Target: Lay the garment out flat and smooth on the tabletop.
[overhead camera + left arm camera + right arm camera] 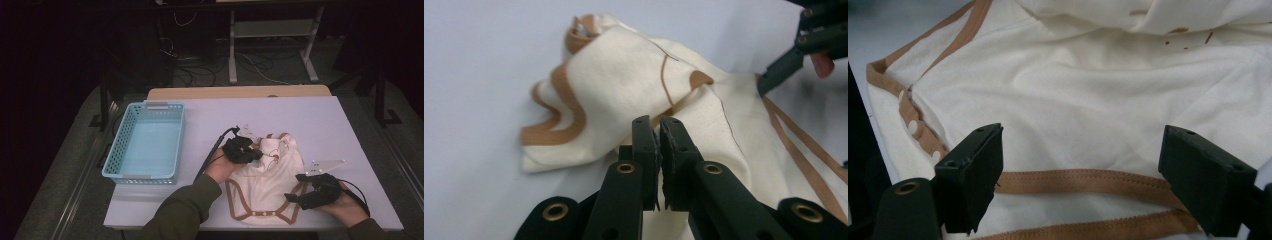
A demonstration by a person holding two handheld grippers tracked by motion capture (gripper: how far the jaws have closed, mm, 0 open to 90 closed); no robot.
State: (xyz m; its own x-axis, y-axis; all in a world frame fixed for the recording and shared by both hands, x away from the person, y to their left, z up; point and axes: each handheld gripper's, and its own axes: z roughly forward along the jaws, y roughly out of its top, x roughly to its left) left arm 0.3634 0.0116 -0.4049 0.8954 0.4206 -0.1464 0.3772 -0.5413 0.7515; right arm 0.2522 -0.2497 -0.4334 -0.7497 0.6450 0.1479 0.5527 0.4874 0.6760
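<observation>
A cream baby garment (270,175) with tan trim lies crumpled on the white table, near its front edge. My left gripper (254,153) rests on the garment's upper left part. In the left gripper view its jaws (656,122) are pressed together, and a fold of the cream cloth (614,85) meets their tips. My right gripper (296,189) sits at the garment's lower right edge. In the right gripper view it (1083,137) stands wide open over the cloth (1088,90), one jaw on each side of a tan hem band (1083,182). White snaps (912,125) line the edge.
A light blue plastic basket (145,106) stands empty at the table's left. The white table (300,115) has bare room behind and to the right of the garment. The right gripper's jaw tip (774,75) shows far off in the left gripper view. Dark floor with cables lies beyond.
</observation>
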